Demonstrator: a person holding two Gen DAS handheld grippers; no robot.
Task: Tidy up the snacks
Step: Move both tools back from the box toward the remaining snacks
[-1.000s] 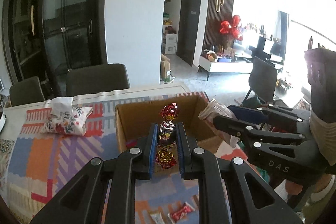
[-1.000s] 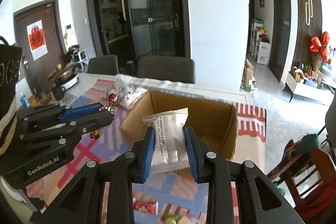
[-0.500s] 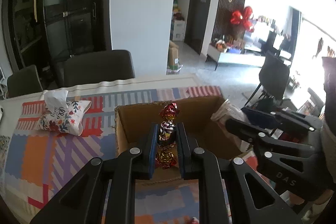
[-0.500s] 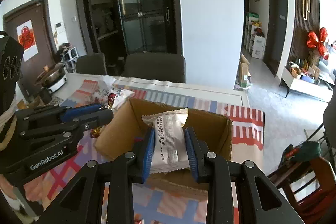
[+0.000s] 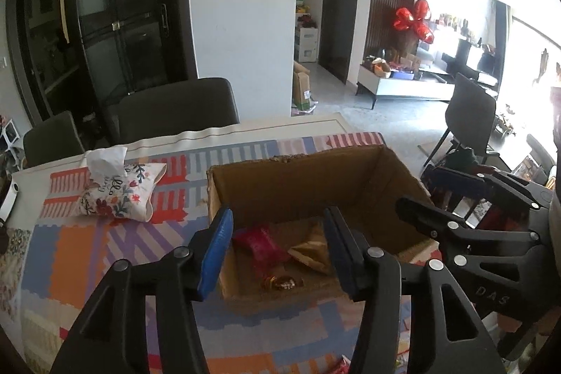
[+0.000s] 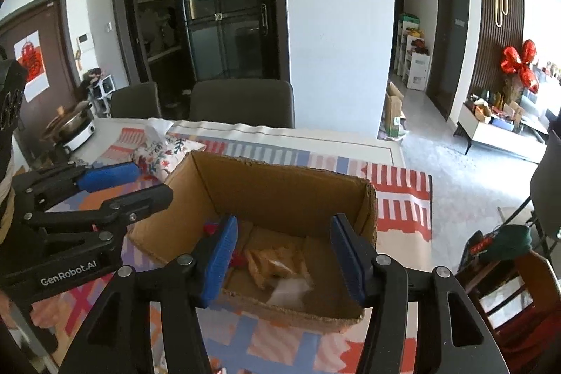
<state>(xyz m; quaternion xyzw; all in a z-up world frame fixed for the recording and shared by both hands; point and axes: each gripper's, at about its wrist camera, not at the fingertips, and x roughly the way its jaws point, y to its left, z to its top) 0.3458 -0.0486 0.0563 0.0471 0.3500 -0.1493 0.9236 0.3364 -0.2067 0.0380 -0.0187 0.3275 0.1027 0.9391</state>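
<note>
An open cardboard box (image 5: 315, 177) (image 6: 280, 184) stands on the patterned tablecloth. My left gripper (image 5: 277, 244) is open and empty above the box's near edge. The foil candy string (image 5: 280, 283) lies on the box floor beside a red packet (image 5: 257, 242) and a tan wrapper (image 5: 308, 251). My right gripper (image 6: 284, 255) is open and empty above the box. The white packet (image 6: 287, 291) lies blurred in the box next to tan wrappers (image 6: 270, 263). Each gripper shows in the other's view, the right one (image 5: 452, 198) at the box's right, the left one (image 6: 126, 184) at its left.
A floral tissue pouch (image 5: 119, 191) (image 6: 161, 153) lies left of the box. Dark chairs (image 5: 175, 107) stand behind the table. A cooker (image 6: 73, 128) sits at the far left. A wooden chair (image 6: 512, 286) stands at the right. Loose snacks (image 5: 343, 365) lie at the table's near edge.
Both grippers have opened over the box. The candy string dropped from the left gripper and the white packet from the right; both now lie inside the box.
</note>
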